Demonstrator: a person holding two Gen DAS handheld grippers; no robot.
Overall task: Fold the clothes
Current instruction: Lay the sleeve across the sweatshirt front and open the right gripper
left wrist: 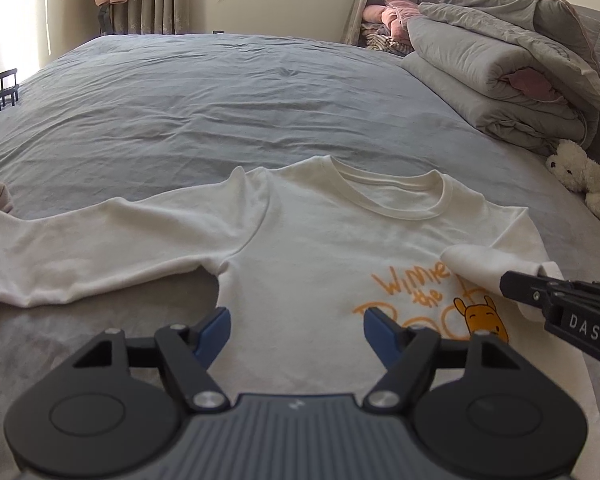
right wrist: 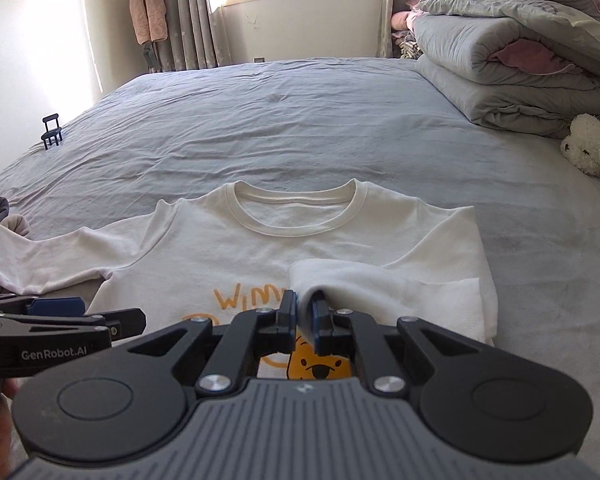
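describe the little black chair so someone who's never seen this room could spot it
Start at the big grey bed and follow it to its far left edge, near the sunlit wall. The chair stands there upright, alone on the sheet. It is tiny, black and hard-edged, unlike the soft white sweatshirt and plush toy.

The sweatshirt (left wrist: 320, 248) carries orange handwriting on its chest, below the collar (left wrist: 396, 196): "Winnie" and "the" show in the left wrist view, beside a yellow bear face; the rest is covered. Only "Wim" shows in the right wrist view. The right gripper (left wrist: 512, 284) reads "DAS". The left gripper (right wrist: 112, 320) reads "GenRobot.AI".
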